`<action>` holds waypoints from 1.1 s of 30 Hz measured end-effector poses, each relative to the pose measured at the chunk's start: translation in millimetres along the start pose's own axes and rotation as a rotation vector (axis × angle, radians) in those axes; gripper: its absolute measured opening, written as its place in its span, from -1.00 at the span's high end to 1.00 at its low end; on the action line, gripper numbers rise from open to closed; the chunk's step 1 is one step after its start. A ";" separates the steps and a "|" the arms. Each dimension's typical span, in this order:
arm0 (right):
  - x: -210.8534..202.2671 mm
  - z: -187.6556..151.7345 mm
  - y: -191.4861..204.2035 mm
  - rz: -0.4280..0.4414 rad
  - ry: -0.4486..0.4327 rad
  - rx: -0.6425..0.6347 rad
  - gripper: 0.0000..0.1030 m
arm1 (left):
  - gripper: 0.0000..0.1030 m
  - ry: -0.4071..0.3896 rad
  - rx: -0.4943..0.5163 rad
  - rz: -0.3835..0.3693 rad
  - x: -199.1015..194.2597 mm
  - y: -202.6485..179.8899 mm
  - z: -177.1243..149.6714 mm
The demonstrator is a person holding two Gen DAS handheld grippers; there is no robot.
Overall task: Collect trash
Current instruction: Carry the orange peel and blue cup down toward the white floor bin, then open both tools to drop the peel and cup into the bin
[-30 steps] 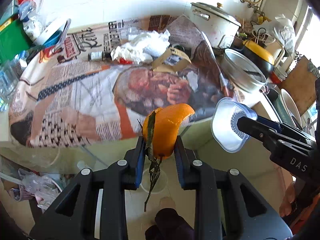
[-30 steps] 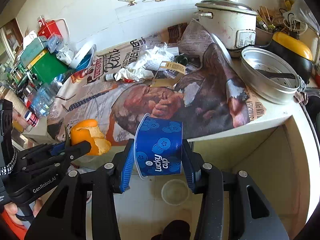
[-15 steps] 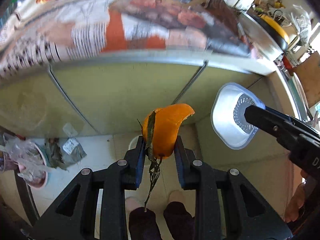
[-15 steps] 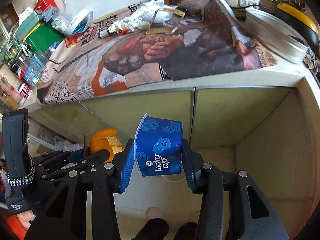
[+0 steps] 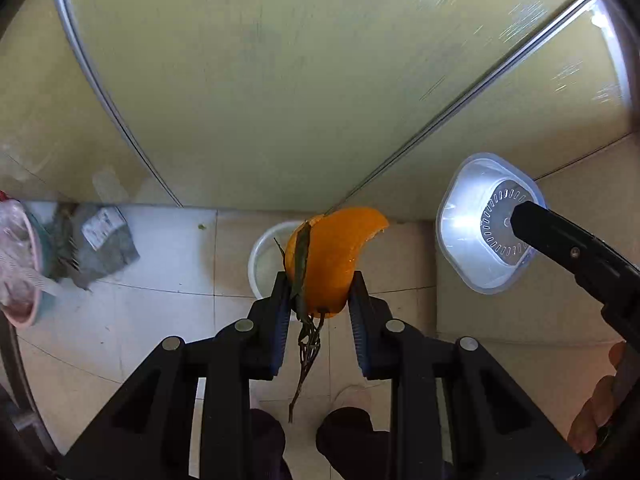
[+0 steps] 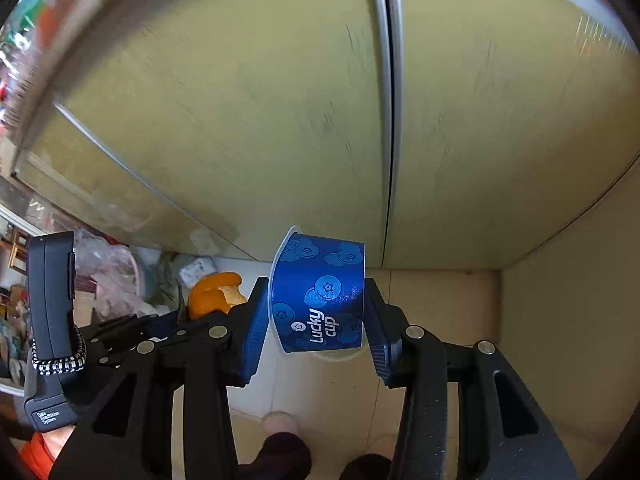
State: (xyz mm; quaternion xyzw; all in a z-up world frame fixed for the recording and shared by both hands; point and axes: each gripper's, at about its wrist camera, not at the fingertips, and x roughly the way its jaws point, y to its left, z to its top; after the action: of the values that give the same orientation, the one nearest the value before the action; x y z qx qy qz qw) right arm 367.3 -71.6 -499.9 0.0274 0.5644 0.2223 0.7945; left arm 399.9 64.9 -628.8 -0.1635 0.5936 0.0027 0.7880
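Step in hand: carrying two bits of trash to a bin; both are gripped and low in front of the cabinet doors, above the tiled floor.
Left claw: pinching an orange peel with a dry leafy stem hanging between its fingers.
Right claw: pinching a blue "lucky cup" tub by its sides, mouth turned to the left.
Bin: a pale round container stands on the floor, directly beyond the peel and half hidden by it; in the right wrist view only its rim peeks out below the tub.
Next move: judged, bring each piece over that opening and spread the claw, one at a time so they do not collide.
Risk: the peel's trailing stem may snag on a finger.
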 end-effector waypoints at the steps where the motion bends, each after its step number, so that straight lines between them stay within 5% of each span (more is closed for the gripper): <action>1: 14.1 -2.7 -3.2 0.001 0.006 0.007 0.20 | 0.47 0.011 0.002 0.003 16.1 2.5 -1.1; 9: 113.4 -23.1 -23.0 0.021 0.081 0.025 0.20 | 0.46 0.087 -0.007 -0.011 116.0 21.2 -6.7; 17: 155.7 -29.4 -22.6 0.045 0.113 0.009 0.18 | 0.31 0.126 -0.025 -0.045 159.2 37.8 -4.4; 25: 158.5 -32.7 -26.2 0.019 0.138 0.006 0.09 | 0.30 0.122 -0.023 -0.003 149.0 33.1 -6.3; 33: 106.1 -23.9 -23.4 -0.007 0.150 0.028 0.09 | 0.30 0.100 -0.021 0.032 75.9 23.0 -7.6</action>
State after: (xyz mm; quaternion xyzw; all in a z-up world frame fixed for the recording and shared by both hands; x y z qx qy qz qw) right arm 381.1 -56.9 -609.3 0.0200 0.6254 0.2128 0.7505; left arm 410.6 70.3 -707.6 -0.1621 0.6347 0.0132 0.7555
